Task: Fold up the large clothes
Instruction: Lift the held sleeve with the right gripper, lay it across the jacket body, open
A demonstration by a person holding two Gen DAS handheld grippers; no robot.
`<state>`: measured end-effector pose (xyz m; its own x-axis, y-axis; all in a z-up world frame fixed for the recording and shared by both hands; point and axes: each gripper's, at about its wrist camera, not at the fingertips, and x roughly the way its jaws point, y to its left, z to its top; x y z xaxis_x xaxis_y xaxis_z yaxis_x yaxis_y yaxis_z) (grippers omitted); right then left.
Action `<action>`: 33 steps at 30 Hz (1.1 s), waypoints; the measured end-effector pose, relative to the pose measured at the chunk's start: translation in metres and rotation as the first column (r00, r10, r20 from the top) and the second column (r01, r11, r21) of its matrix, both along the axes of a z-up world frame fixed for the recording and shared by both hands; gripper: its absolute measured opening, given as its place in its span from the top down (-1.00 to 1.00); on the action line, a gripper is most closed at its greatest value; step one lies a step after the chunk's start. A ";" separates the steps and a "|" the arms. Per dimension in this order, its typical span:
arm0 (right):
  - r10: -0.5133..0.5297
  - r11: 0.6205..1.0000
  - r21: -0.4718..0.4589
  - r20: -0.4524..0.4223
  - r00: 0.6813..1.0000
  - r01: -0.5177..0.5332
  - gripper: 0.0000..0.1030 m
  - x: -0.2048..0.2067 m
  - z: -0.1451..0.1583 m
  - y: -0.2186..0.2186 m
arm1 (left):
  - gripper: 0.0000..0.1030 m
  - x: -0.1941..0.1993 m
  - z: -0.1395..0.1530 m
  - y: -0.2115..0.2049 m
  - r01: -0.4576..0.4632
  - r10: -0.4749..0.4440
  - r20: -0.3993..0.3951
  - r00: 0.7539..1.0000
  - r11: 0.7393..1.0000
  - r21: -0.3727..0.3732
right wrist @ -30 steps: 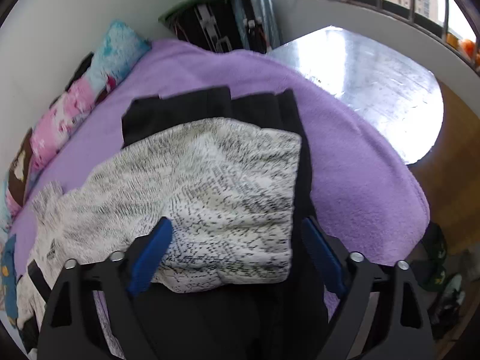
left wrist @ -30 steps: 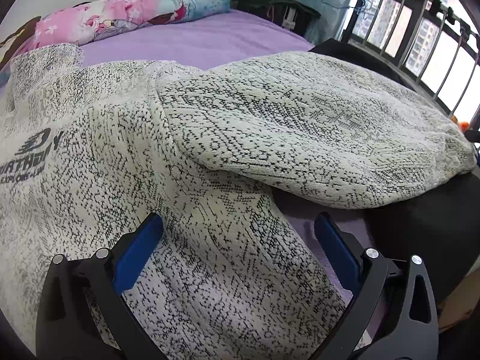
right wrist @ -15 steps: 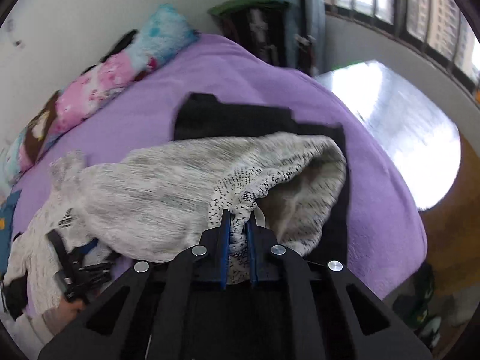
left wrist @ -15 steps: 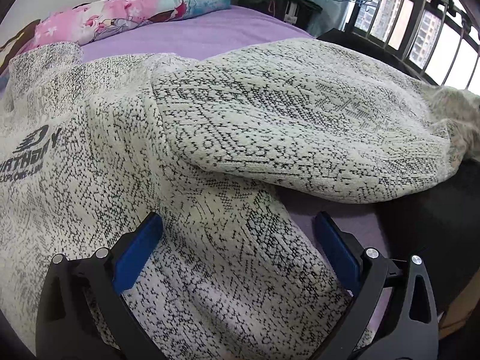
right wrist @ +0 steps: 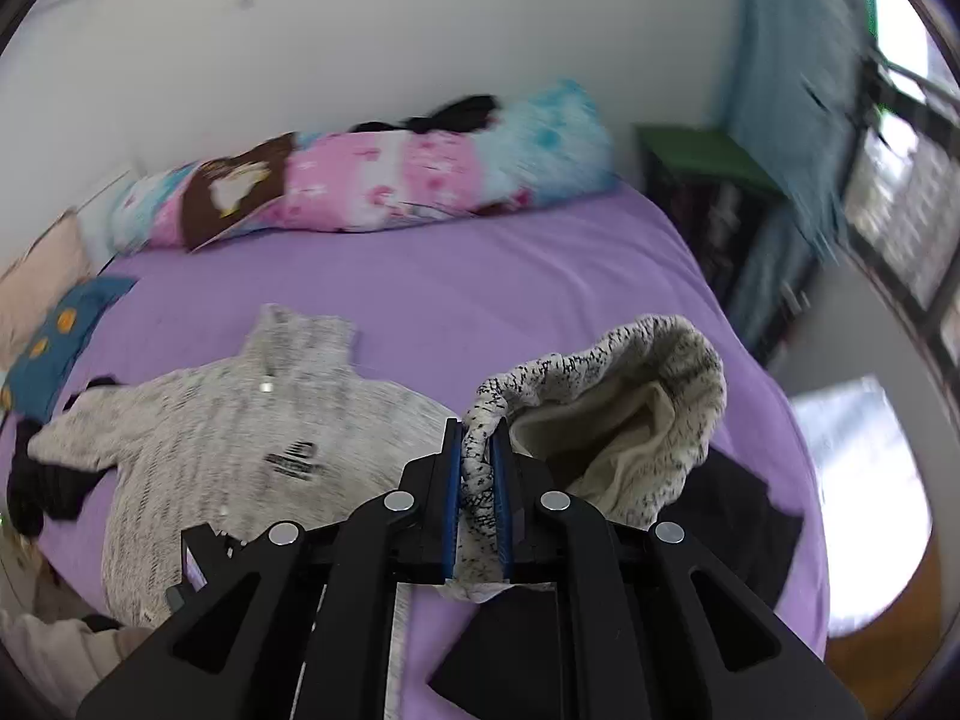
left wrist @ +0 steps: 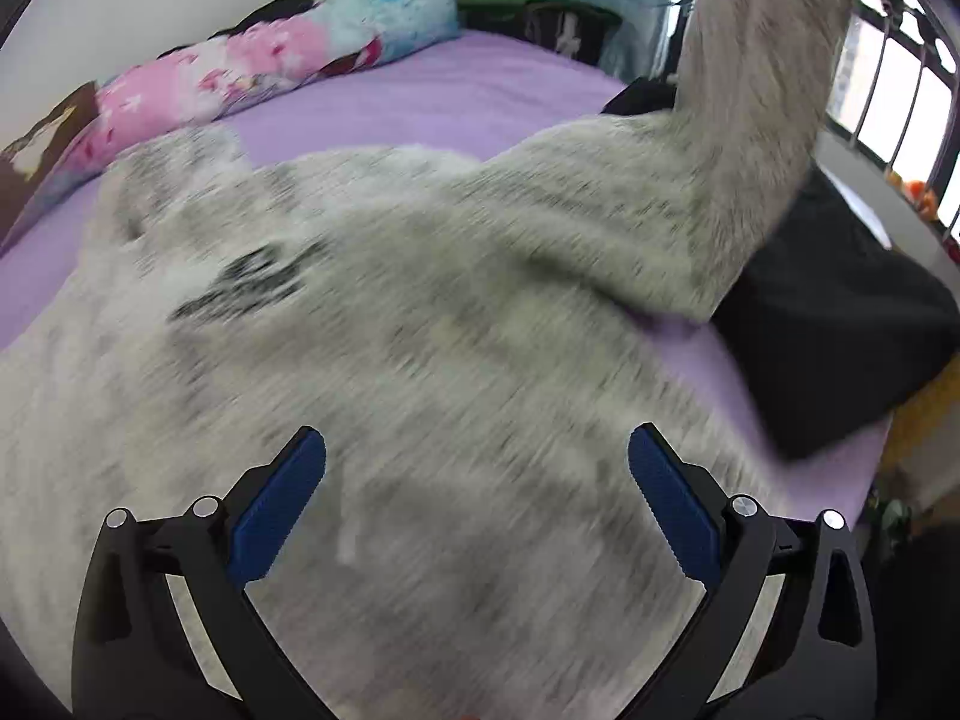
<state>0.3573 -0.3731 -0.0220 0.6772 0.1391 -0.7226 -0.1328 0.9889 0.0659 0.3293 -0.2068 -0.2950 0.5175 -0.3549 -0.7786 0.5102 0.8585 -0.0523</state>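
The sweater lies chest-up on the bed, spread flat so it can be folded. The right hand-held gripper pinches the cuff, lifting the sleeve, probably to fold it across the body. The left hand-held gripper hovers spread over the blurred hem, holding nothing.

I can't read any text from here. The only print I see is a dark logo on the chest of the grey sweater, left of my right tongs, too blurred to make out. Ahead of my left tongs the same mark is a smear.
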 end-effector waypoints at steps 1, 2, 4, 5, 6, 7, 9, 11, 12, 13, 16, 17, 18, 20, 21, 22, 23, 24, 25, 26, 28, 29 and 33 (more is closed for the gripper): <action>0.031 1.000 -0.004 0.003 1.000 -0.031 0.81 0.005 0.006 0.017 | -0.88 -0.002 0.001 0.011 -0.015 0.015 -0.006 1.000 1.000 0.019; 0.050 0.999 -0.009 0.006 0.999 -0.050 0.81 0.008 0.009 0.029 | -0.88 -0.005 0.002 0.028 -0.034 0.034 -0.011 0.999 0.999 0.041; 0.088 0.996 -0.015 0.007 0.996 -0.087 0.81 0.013 0.015 0.053 | -0.88 -0.006 0.003 0.050 -0.063 0.063 -0.003 0.998 0.996 0.070; 0.110 0.994 -0.018 0.009 0.994 -0.110 0.81 0.017 0.017 0.068 | -0.88 -0.008 0.001 0.066 -0.086 0.085 0.012 0.996 0.992 0.090; 0.128 0.992 -0.021 0.010 0.992 -0.128 0.81 0.020 0.019 0.081 | -0.88 -0.010 -0.002 0.077 -0.106 0.104 0.020 0.994 0.989 0.100; 0.150 0.988 -0.025 0.011 0.989 -0.150 0.81 0.024 0.021 0.096 | -0.88 -0.011 -0.004 0.086 -0.124 0.122 0.020 0.992 0.987 0.106; 0.181 0.983 -0.033 0.011 0.983 -0.180 0.81 0.029 0.025 0.118 | -0.88 -0.010 -0.017 0.112 -0.180 0.182 -0.004 0.983 0.978 0.101; 0.217 0.975 -0.057 0.020 0.976 -0.215 0.81 0.032 0.031 0.143 | -0.88 -0.013 -0.027 0.128 -0.214 0.218 -0.032 0.976 0.973 0.082; 0.231 0.971 -0.066 0.024 0.973 -0.229 0.81 0.033 0.034 0.152 | -0.88 -0.015 -0.034 0.137 -0.230 0.234 -0.045 0.971 0.969 0.087; 0.249 0.966 -0.073 0.027 0.968 -0.246 0.81 0.035 0.038 0.165 | -0.88 -0.017 -0.039 0.143 -0.230 0.235 -0.051 0.971 0.969 0.084; 0.298 0.951 -0.099 0.038 0.954 -0.294 0.81 0.042 0.049 0.203 | -0.89 -0.022 -0.042 0.157 -0.210 0.213 -0.056 0.975 0.976 0.053; 0.314 0.945 -0.107 0.041 0.948 -0.309 0.81 0.045 0.052 0.215 | -0.89 -0.024 -0.042 0.161 -0.205 0.207 -0.051 0.977 0.978 0.048; 0.333 0.938 -0.114 0.046 0.942 -0.326 0.81 0.047 0.055 0.228 | -0.89 -0.027 -0.042 0.164 -0.203 0.205 -0.047 0.978 0.978 0.043; 0.368 0.924 -0.128 0.054 0.928 -0.360 0.81 0.052 0.061 0.254 | -0.89 -0.035 -0.044 0.165 -0.202 0.204 -0.047 0.978 0.979 0.032; 0.389 0.915 -0.138 0.060 0.919 -0.378 0.81 0.053 0.064 0.269 | -0.89 -0.039 -0.045 0.166 -0.202 0.202 -0.043 0.978 0.979 0.024; 0.419 0.902 -0.146 0.065 0.906 -0.407 0.83 0.054 0.068 0.288 | -0.89 -0.044 -0.045 0.165 -0.200 0.201 -0.040 0.979 0.980 0.020; 0.440 0.892 -0.151 0.068 0.895 -0.427 0.87 0.056 0.069 0.300 | -0.89 -0.045 -0.046 0.167 -0.199 0.199 -0.041 0.979 0.980 0.011; 0.477 0.872 -0.161 0.075 0.876 -0.461 0.98 0.056 0.071 0.319 | -0.89 -0.046 -0.045 0.167 -0.200 0.200 -0.043 0.979 0.980 0.005; 0.511 0.854 -0.161 0.085 0.856 -0.494 0.98 0.055 0.074 0.337 | -0.89 -0.047 -0.045 0.168 -0.200 0.199 -0.045 0.979 0.980 -0.003; 0.531 0.842 -0.164 0.087 0.843 -0.514 0.98 0.054 0.074 0.350 | -0.89 -0.049 -0.044 0.169 -0.198 0.198 -0.047 0.979 0.980 -0.009; 0.591 0.796 -0.189 0.033 0.806 -0.575 0.98 0.054 0.059 0.395 | -0.89 -0.050 -0.041 0.170 -0.186 0.185 -0.058 0.981 0.982 -0.018; 0.614 0.775 -0.188 0.002 0.789 -0.603 0.98 0.053 0.045 0.413 | -0.88 -0.050 -0.040 0.175 -0.184 0.182 -0.068 0.981 0.982 -0.029; 0.654 0.736 -0.148 -0.092 0.750 -0.660 0.98 0.046 -0.013 0.444 | -0.88 -0.055 -0.035 0.202 -0.244 0.227 -0.152 0.962 0.964 -0.105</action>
<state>0.4030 0.0708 -0.0350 0.4373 0.4215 -0.7944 -0.7545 0.6527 -0.0690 0.2745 -0.0046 -0.3302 0.4884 -0.3321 -0.8070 0.2748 0.9362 -0.2190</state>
